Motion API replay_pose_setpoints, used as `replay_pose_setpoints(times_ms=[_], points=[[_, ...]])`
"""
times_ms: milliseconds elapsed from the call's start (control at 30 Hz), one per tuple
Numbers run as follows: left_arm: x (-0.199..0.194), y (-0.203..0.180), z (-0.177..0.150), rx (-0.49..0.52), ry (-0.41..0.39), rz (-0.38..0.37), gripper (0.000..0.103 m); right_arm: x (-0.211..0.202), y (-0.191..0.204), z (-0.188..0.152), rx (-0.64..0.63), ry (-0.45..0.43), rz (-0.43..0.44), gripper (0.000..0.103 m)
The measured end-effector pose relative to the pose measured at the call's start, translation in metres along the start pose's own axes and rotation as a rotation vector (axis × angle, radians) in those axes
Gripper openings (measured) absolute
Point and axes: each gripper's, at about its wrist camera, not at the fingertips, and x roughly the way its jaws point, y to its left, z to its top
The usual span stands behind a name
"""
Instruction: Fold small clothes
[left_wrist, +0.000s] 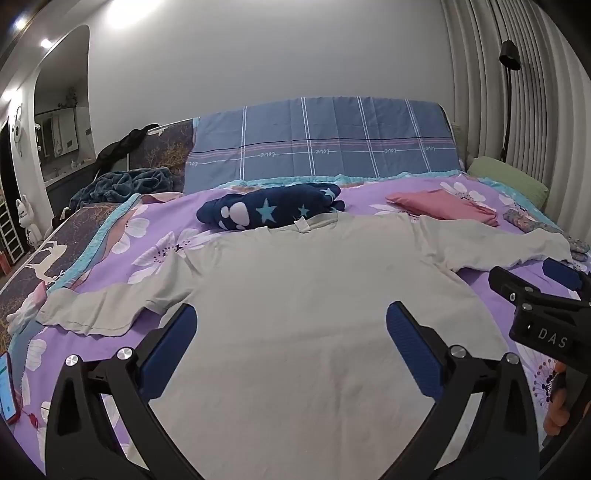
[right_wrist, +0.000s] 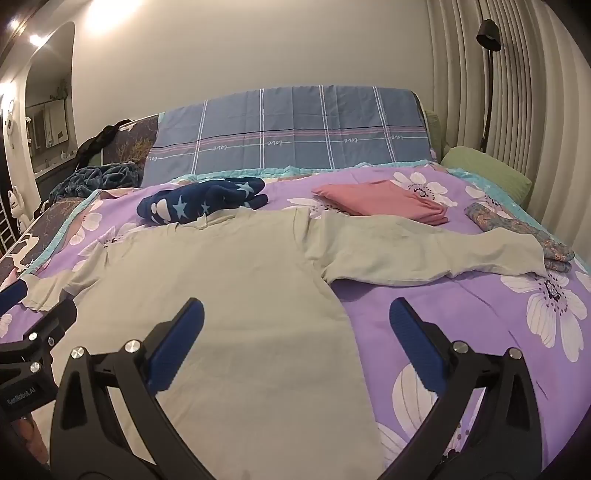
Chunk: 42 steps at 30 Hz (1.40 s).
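The pale long-sleeved shirt (left_wrist: 295, 295) lies flat on the floral bedspread (right_wrist: 480, 314), collar away from us and sleeves spread sideways. We hold the left gripper (left_wrist: 291, 350) released above its body; the right gripper (right_wrist: 295, 343), also released, straddles its right side edge. We judge the right sleeve (right_wrist: 424, 247) nearer the right gripper.
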Motion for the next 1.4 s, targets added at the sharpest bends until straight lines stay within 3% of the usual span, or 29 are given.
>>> replay_pose_setpoints(times_ms=[300, 1400], points=[[0.013, 0.000, -0.005, -0.012, 0.045, -0.009, 0.102, 0.000, -0.007, 0.001, 0.025, 0.015, -0.023, 0.101], [0.018, -0.006, -0.006, -0.028, 0.066, -0.049, 0.102, 0.011, -0.018, -0.005, 0.048, 0.059, -0.048, 0.101]])
